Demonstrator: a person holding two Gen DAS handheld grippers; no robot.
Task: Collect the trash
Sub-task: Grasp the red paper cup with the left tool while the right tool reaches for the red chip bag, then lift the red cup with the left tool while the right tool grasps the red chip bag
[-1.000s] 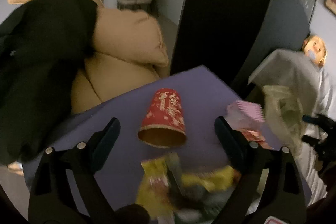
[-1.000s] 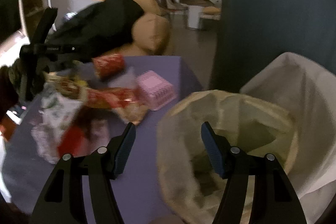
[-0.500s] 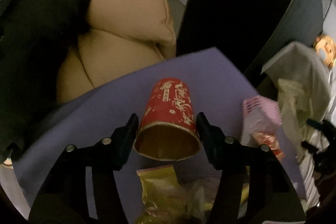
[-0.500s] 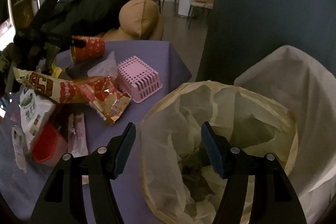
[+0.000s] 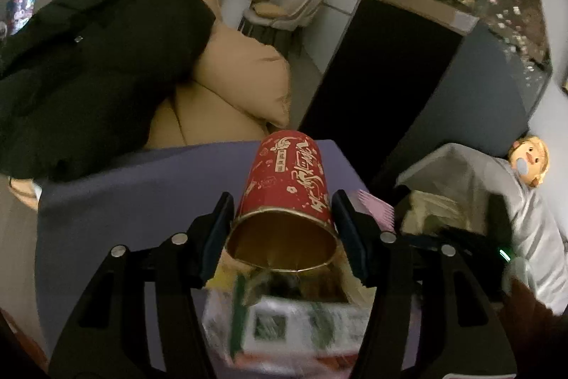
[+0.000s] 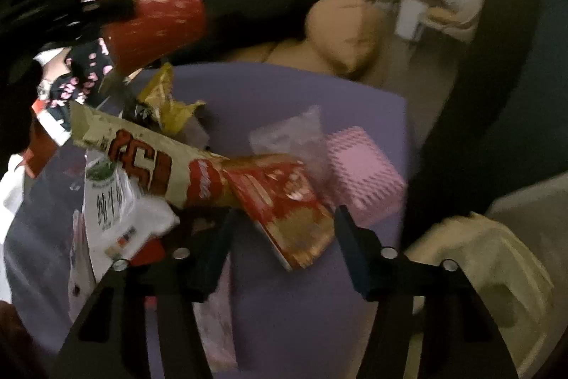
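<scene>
My left gripper [image 5: 282,229] is shut on a red paper cup [image 5: 287,180] with gold print, held lifted above the purple table [image 5: 142,194], open mouth toward the camera. The cup also shows in the right wrist view [image 6: 156,23] at upper left, held by the left gripper. My right gripper [image 6: 282,237] is open and empty, hovering over a red and gold snack wrapper [image 6: 284,201]. The bin with a yellowish bag [image 6: 497,276] is at lower right; it also shows in the left wrist view [image 5: 433,208].
A long snack wrapper [image 6: 142,158], a white milk carton [image 6: 113,215], a yellow wrapper [image 6: 167,102], a clear plastic bag [image 6: 294,134] and a pink basket [image 6: 362,173] lie on the table. A tan sofa [image 5: 227,87] with a black coat [image 5: 88,66] stands behind. A grey cover [image 5: 525,212] is right.
My left gripper closed on the red cup and lifted it off the table. My right gripper swung left from above the bin to over the wrappers.
</scene>
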